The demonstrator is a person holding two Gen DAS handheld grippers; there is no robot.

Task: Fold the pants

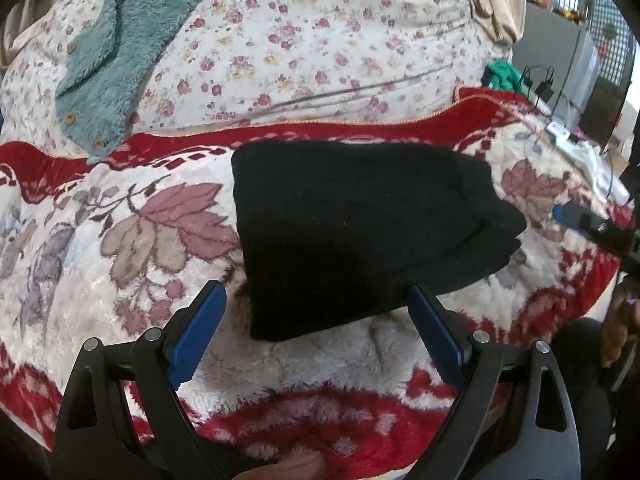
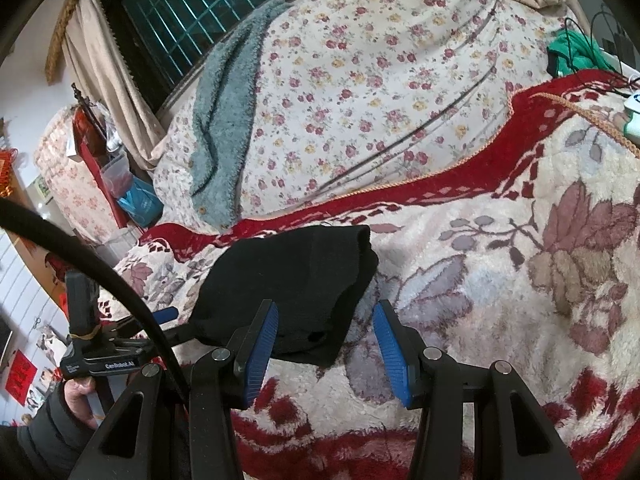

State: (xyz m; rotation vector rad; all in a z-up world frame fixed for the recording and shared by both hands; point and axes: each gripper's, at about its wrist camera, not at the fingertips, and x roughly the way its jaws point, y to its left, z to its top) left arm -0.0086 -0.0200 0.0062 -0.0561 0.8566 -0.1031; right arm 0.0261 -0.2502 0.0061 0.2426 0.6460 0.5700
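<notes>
The black pants (image 1: 360,232) lie folded into a thick rectangle on a red-and-cream plush blanket (image 1: 120,240). My left gripper (image 1: 316,286) stands wide open over their near edge, its blue pads (image 1: 200,332) not pressing on the cloth. In the right wrist view the pants (image 2: 288,280) lie just ahead. My right gripper (image 2: 326,304) is open, with the pants' near corner between its pads. The left gripper (image 2: 168,315) shows at the pants' left side, held by a hand (image 2: 76,396). The right gripper's blue tip (image 1: 568,216) shows at the pants' right end.
Beyond the blanket lies a floral sheet (image 1: 320,40) with a teal fleece garment (image 1: 108,52) on it. A green cloth (image 1: 500,74) and cables with chargers (image 1: 540,84) sit at the far right. A barred window (image 2: 192,12) and a curtain (image 2: 112,80) stand behind the bed.
</notes>
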